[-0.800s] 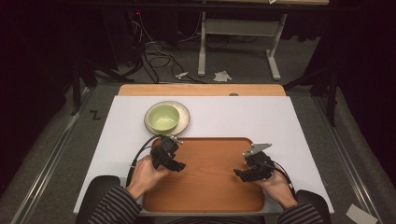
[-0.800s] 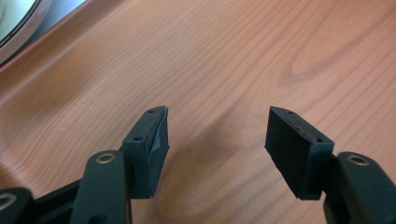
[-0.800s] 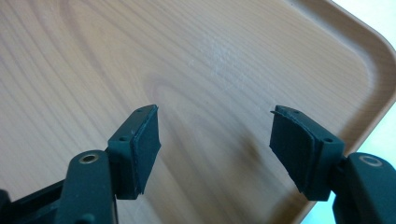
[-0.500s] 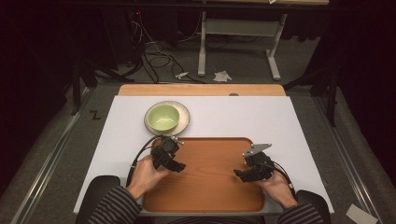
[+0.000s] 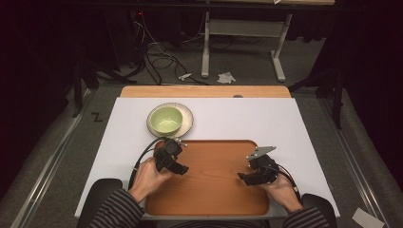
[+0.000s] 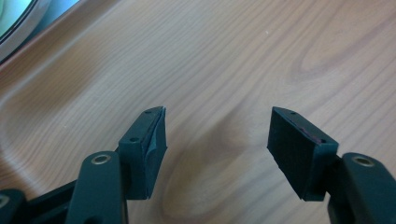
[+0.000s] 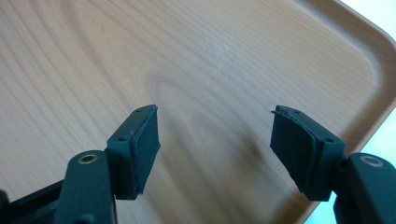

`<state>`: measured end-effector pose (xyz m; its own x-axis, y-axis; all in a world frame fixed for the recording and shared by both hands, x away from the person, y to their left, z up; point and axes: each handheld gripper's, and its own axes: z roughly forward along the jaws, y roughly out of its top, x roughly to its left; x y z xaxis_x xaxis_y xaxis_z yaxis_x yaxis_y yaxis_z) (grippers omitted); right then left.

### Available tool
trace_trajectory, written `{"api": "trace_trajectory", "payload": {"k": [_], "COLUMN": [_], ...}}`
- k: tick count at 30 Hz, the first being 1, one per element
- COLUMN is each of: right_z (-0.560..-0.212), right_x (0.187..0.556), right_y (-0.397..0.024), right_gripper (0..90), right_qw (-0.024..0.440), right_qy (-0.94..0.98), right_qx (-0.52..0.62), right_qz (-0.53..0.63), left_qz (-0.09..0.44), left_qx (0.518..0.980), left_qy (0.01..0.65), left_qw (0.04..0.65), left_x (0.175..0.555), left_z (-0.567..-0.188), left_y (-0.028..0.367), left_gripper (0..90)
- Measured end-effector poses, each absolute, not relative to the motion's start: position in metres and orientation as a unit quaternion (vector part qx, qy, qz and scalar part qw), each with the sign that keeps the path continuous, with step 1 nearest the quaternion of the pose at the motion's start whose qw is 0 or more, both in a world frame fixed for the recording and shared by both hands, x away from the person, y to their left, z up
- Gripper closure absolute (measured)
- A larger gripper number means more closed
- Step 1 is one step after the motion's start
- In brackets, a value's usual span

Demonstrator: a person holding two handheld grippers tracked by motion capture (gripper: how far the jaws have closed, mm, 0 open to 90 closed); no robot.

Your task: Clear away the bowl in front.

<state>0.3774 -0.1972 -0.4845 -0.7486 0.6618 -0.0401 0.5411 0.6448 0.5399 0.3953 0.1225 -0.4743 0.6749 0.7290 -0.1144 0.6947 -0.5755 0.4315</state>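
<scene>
We rest over the desk point(image 5: 304, 123), on which a stiff, smooth wooden tray point(image 5: 209, 190) lies near us; its raised rim looks the best hold. Just beyond, a fragile green bowl point(image 5: 166, 119) sits on a plate point(image 5: 186, 116). Left gripper point(image 5: 179, 169) and right gripper point(image 5: 243, 178) hover low, fingers point(image 6: 149, 140) wide, empty.

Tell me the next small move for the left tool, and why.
Probably ease the left tool forward toward the green bowl on its plate. Both tools are open and hold nothing above the bare wooden tray, and the bowl sits just beyond the tray's far left corner, nearest that tool.
</scene>
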Motion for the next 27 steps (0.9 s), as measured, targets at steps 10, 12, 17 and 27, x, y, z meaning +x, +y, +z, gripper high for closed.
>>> {"api": "trace_trajectory", "payload": {"k": [10, 12, 17, 27], "right_z": [-0.485, -0.484, -0.484, -0.485], "right_x": [0.378, 0.378, 0.378, 0.377], "right_y": [-0.197, -0.198, -0.197, -0.196], "right_gripper": [33.9, 33.9, 33.9, 33.9], "right_qw": [0.117, 0.121, 0.119, 0.122], "right_qy": [0.898, 0.898, 0.898, 0.901], "right_qx": [0.337, 0.335, 0.336, 0.328], "right_qz": [0.257, 0.259, 0.259, 0.257], "left_qz": [0.043, 0.052, 0.054, 0.072], "left_qx": [0.884, 0.883, 0.884, 0.881], "left_qy": [0.397, 0.396, 0.404, 0.398], "left_qw": [0.242, 0.246, 0.229, 0.246], "left_x": [0.395, 0.394, 0.396, 0.404], "left_z": [-0.469, -0.467, -0.468, -0.459], "left_y": [0.125, 0.124, 0.120, 0.127], "left_gripper": [37.3, 37.8, 38.1, 40.4]}}
